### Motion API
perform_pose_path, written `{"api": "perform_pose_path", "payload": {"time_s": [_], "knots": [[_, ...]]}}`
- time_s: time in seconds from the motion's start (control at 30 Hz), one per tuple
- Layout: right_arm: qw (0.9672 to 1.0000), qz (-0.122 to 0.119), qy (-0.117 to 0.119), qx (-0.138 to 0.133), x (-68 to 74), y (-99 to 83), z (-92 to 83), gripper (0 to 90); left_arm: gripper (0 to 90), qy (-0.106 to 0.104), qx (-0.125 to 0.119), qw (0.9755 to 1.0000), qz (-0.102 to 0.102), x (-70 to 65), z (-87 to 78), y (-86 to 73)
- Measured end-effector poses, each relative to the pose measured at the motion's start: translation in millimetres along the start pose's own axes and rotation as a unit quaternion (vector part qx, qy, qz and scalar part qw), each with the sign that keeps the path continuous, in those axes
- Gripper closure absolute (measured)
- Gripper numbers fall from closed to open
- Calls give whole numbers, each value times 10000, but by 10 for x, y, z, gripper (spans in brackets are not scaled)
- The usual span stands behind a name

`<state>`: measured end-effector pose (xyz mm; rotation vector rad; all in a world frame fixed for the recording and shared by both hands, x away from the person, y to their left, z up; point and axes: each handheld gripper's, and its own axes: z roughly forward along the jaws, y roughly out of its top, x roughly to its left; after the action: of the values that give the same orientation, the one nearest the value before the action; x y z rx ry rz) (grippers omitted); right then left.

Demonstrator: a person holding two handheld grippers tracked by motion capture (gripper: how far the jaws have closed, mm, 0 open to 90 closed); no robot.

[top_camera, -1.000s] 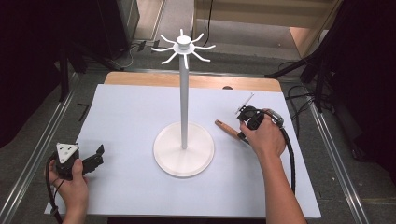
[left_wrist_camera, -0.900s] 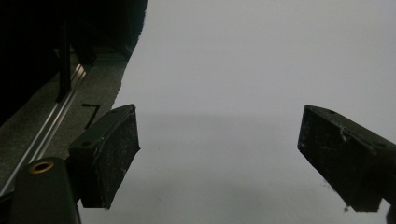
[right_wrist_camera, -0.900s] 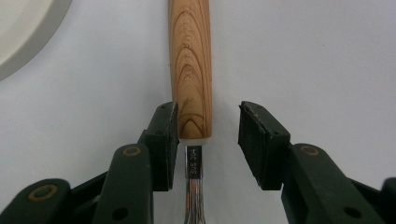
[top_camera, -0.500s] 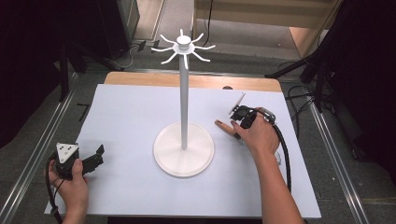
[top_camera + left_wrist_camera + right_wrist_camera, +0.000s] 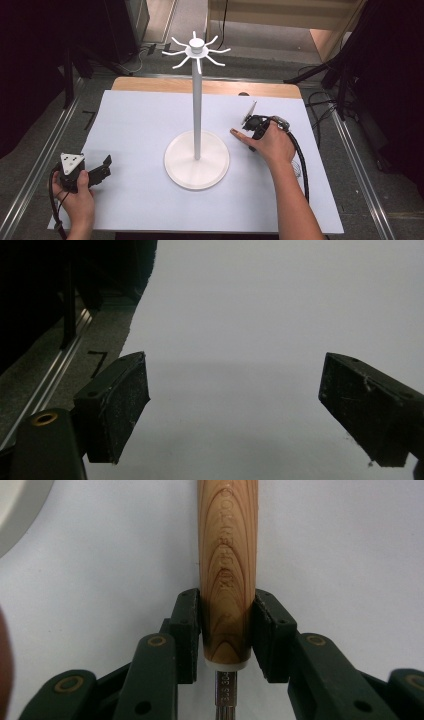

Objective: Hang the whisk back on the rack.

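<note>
A wooden handle (image 5: 227, 565) with a thin metal shaft (image 5: 225, 702) at its near end is clamped between the jaws of my right gripper (image 5: 225, 630), which is shut on it. In the high view that gripper (image 5: 253, 125) sits right of the stand, and the wooden handle (image 5: 236, 133) pokes out leftward, low over the white sheet. A tall white stand (image 5: 197, 100) with a ring of hooks on top rises from its round base (image 5: 197, 172) at the table's middle. My left gripper (image 5: 102, 167) rests near the front left corner, open and holding nothing (image 5: 235, 410).
A white sheet (image 5: 140, 125) covers the wooden table (image 5: 150, 84). Metal rails (image 5: 45, 165) run along both sides, with dark floor and cables beyond. A black cable (image 5: 300, 160) trails from the right gripper along the forearm.
My right hand and gripper have shifted left toward the stand, farther onto the wooden handle, whose free end stays about where it was. The left gripper has not moved.
</note>
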<state>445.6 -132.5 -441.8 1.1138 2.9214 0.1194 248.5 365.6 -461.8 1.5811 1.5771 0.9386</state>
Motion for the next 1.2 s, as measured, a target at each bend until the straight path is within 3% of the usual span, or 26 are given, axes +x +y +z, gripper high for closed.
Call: {"api": "perform_pose_path", "payload": {"time_s": [0.13,0.3,0.63,0.9,1.0,1.07,1.2], "knots": [[9999,-104,-6,-7,12,-13,2,657,134,8,2,10000,5,-4,1,1],[10000,-29,-62,35,30,0,4,705,133,6,17,10000,-5,-4,3,2],[9999,-74,-95,-87,42,-36,0,707,133,-31,9,10000,-69,11,3,3],[9999,-51,-149,58,57,-4,-4,707,132,-21,3,10000,-64,10,3,3],[9996,-78,-207,-159,72,-56,-16,707,132,-23,1,10000,-47,7,4,2],[9983,-4,-247,-528,78,-132,-52,708,132,-27,2,10000,-41,6,5,2],[9964,37,-270,-797,88,-195,-147,708,132,-16,20,10000,-27,3,5,3]]}}
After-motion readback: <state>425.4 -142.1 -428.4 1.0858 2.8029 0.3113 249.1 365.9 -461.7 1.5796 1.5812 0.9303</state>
